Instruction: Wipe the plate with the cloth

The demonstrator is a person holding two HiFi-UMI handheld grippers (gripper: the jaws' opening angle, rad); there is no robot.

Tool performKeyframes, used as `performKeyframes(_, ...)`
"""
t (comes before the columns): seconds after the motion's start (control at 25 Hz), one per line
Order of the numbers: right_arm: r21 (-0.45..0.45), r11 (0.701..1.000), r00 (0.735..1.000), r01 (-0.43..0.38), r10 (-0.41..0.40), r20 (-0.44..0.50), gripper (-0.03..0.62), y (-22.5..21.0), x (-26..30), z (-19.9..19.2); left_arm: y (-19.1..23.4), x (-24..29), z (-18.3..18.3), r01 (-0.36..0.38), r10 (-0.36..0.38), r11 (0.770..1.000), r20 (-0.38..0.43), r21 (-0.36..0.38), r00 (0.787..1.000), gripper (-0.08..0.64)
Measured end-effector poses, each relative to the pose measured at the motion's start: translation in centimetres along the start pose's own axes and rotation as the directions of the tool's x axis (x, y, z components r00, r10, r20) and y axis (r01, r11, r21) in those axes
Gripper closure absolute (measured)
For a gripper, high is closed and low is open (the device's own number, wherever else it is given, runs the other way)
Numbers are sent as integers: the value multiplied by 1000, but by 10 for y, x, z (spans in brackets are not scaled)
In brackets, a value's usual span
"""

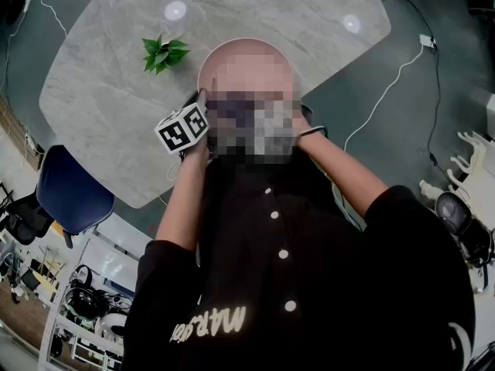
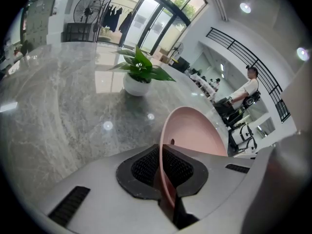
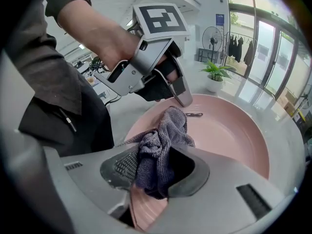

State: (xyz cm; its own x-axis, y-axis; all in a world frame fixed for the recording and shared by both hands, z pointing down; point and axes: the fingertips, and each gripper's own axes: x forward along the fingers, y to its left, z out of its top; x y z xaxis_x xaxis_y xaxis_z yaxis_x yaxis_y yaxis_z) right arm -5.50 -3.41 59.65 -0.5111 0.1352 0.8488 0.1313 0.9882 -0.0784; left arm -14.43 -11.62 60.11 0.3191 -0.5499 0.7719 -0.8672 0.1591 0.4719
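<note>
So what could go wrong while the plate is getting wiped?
The left claw pinches only the thin rim of the pink plate, so a hard push might twist it loose and drop it on the table. The cloth is bunched in the right claw, so the claw's hard edge might scrape the plate.

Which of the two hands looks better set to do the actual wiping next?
Right. The right gripper pinches the cloth, which drapes onto the plate. The left gripper is clamped on the plate's rim, steadying it, so it is not free to wipe.
</note>
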Motion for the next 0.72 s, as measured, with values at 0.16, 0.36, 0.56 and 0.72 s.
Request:
performKeyframes(0.16, -7, 1000, 1000, -4, 4, -10, 451, 2, -3, -7, 0, 0, -1, -2, 2, 1000, -6, 7, 1000, 531)
performKeyframes(0.36, -23, 1000, 999, 3, -4, -40, 451, 1, -8, -18, 1, 1, -2, -4, 4, 1000, -7, 15, 1000, 531)
performKeyframes(0.56, -2, 1000, 998, 21, -21, -58, 451, 0, -12, -26, 1, 1, -3, -4, 4, 1000, -9, 16, 1000, 531)
performKeyframes(0.72, 5, 1000, 997, 29, -28, -68, 451, -2, -14, -31, 0, 1, -2, -1, 1, 999, -6, 33, 1000, 531)
